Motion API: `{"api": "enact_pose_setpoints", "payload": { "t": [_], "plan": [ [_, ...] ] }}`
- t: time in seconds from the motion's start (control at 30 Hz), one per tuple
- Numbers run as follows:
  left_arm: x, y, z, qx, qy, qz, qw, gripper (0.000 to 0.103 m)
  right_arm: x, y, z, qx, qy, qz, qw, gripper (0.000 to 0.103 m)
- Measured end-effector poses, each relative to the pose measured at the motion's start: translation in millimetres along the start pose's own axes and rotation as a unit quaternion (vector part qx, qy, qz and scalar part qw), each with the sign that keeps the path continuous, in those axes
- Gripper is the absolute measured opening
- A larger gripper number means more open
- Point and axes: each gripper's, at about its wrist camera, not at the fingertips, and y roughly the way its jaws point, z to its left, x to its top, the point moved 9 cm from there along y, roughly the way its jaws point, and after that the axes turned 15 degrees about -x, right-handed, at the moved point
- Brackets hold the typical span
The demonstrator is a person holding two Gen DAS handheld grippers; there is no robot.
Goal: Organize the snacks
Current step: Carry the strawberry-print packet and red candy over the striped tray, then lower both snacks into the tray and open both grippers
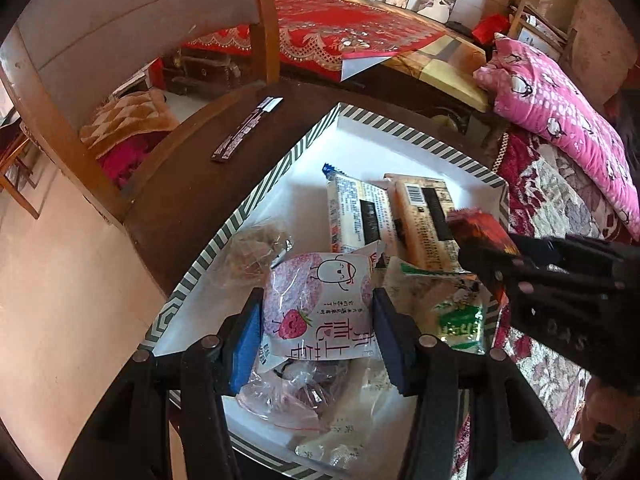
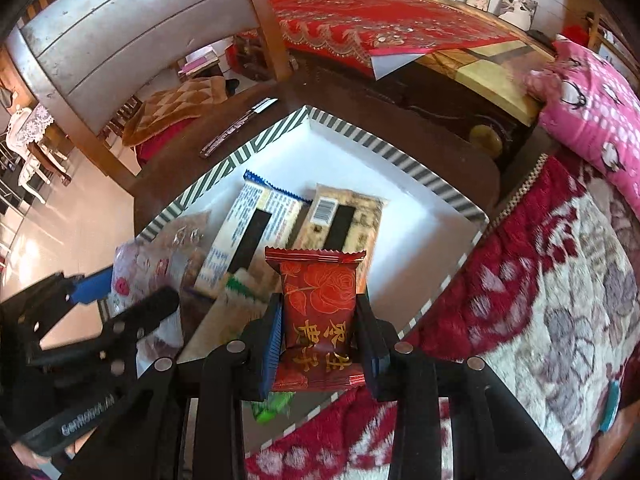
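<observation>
A white tray with a striped rim (image 1: 404,132) (image 2: 360,136) sits on a dark wooden table and holds several snack packets. My left gripper (image 1: 318,334) is shut on a white and pink strawberry packet (image 1: 320,304) above the tray's near part. My right gripper (image 2: 318,334) is shut on a red rose-printed packet (image 2: 318,308) above the tray's right near edge; it also shows in the left wrist view (image 1: 484,232). Two long biscuit packs (image 1: 356,212) (image 2: 340,220) lie side by side in the tray's middle. A green and white packet (image 1: 456,316) lies at right.
A dark flat stick pack (image 1: 244,130) lies on the table beyond the tray's left corner. A chair (image 1: 100,40) stands behind the table. A red and white patterned blanket (image 2: 540,280) and a pink pillow (image 1: 560,112) lie to the right.
</observation>
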Motion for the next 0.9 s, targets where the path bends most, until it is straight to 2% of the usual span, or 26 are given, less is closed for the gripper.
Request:
{"api": "enact_pose_setpoints", "payload": {
  "t": [0.3, 0.47, 0.6, 0.73, 0.9],
  "plan": [
    [-1.8, 9.2, 4.4, 0.001, -0.006, 0.008, 0.9999, 0.052, 8.6, 22.6, 19.1, 0.007, -0.015, 0.018, 1.000, 0.036],
    [-3.6, 10.1, 5.8, 0.006, -0.010, 0.009, 0.9999, 0.052, 8.9, 21.6, 21.8, 0.011, -0.009, 0.014, 1.000, 0.038],
    [-4.2, 9.6, 5.3, 0.005, -0.016, 0.010, 0.9998, 0.056, 8.4, 12.2, 16.7, 0.018, 0.004, 0.007, 1.000, 0.050],
    [-5.1, 7.1, 3.1, 0.008, -0.017, 0.012, 0.9998, 0.067, 5.4, 2.0, 8.6, 0.015, 0.012, 0.000, 1.000, 0.052],
    [-5.5, -1.1, -2.8, 0.010, -0.014, 0.004, 0.9998, 0.071, -2.7, -13.1, -6.5, 0.016, 0.031, -0.009, 0.999, 0.056]
  ]
}}
